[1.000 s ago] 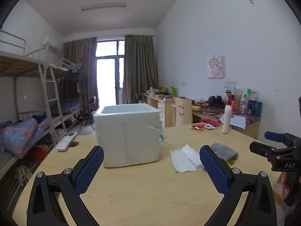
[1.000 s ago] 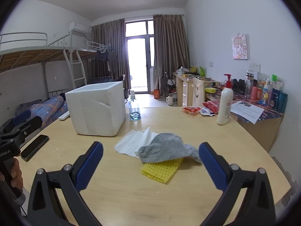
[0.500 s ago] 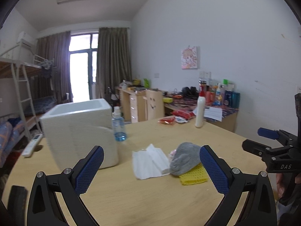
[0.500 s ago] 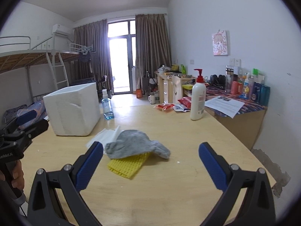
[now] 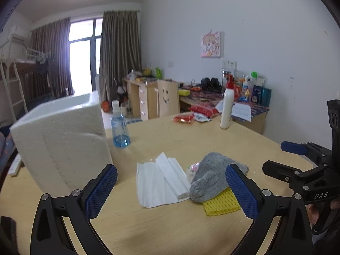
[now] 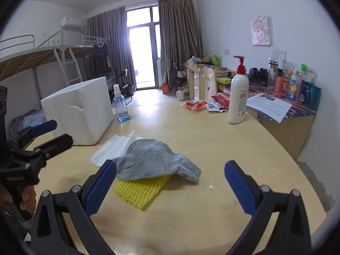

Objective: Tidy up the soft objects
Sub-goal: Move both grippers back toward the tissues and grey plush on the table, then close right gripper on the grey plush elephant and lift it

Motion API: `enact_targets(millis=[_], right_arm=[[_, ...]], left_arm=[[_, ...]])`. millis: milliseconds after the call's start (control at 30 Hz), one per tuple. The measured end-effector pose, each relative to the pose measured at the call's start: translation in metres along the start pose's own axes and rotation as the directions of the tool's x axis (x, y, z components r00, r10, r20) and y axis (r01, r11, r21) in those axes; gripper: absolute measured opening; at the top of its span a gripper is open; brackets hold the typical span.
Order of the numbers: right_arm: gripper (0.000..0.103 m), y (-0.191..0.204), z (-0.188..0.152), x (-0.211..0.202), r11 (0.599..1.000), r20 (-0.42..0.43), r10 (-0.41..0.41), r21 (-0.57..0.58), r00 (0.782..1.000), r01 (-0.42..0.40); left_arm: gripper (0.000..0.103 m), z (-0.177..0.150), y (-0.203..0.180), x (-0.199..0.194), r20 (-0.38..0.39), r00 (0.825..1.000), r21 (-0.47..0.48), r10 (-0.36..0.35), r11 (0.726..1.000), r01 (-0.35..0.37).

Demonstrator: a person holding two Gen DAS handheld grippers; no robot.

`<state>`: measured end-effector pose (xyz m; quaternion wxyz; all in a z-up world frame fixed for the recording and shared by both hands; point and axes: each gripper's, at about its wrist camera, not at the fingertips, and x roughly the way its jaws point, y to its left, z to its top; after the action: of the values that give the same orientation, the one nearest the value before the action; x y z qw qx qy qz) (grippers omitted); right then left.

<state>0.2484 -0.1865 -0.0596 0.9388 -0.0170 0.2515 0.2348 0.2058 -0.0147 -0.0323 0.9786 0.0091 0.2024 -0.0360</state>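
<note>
**Soft things heaped mid-counter, both claws empty**

The counter (image 6: 212, 144) carries a foam box (image 6: 78, 110) at left of frame. At centre, a gray cloth (image 6: 155, 159) runs lengthwise left to right, hiding most of a yellow mesh pad (image 6: 140, 189) and the white paper's (image 5: 159, 180) edge. Left claw (image 5: 170, 191) and right claw (image 6: 170, 187) are spread wide, released.

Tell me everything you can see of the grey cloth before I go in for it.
The grey cloth is a soft, fuzzy, towel-like fabric, plain grey, lying crumpled in a domed heap on the table. It rests on top of the yellow foam net, covering its far part, and overlaps the near edge of the white tissues. In the left view something small and pinkish peeks out beside it. Neither gripper touches it; the right gripper is open just in front of it.
</note>
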Motion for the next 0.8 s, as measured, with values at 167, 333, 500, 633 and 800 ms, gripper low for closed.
enact_targets(millis=[167, 333, 500, 633, 800], right_arm=[[0.103, 0.002, 0.006, 0.023, 1.000, -0.068, 0.025, -0.016, 0.997, -0.026], [0.103, 0.007, 0.007, 0.045, 0.999, -0.134, 0.030, -0.041, 0.991, -0.036], [0.103, 0.011, 0.011, 0.058, 0.997, -0.183, 0.044, -0.058, 0.982, -0.055], [0.103, 0.013, 0.011, 0.067, 0.995, -0.219, 0.054, -0.070, 0.974, -0.071], [0.098, 0.015, 0.010, 0.076, 0.994, -0.250, 0.056, -0.082, 0.967, -0.079]], left_arm=[[0.102, 0.000, 0.006, 0.022, -0.068, 0.997, -0.037, -0.025, 0.999, 0.022], [0.102, -0.004, 0.010, 0.035, -0.092, 0.995, -0.041, -0.027, 0.999, 0.024], [0.102, -0.009, 0.014, 0.044, -0.128, 0.991, -0.055, -0.037, 0.998, 0.030], [0.102, -0.011, 0.017, 0.045, -0.137, 0.990, -0.057, -0.025, 0.998, 0.017], [0.102, -0.015, 0.018, 0.050, -0.160, 0.987, -0.044, -0.017, 0.999, 0.010]])
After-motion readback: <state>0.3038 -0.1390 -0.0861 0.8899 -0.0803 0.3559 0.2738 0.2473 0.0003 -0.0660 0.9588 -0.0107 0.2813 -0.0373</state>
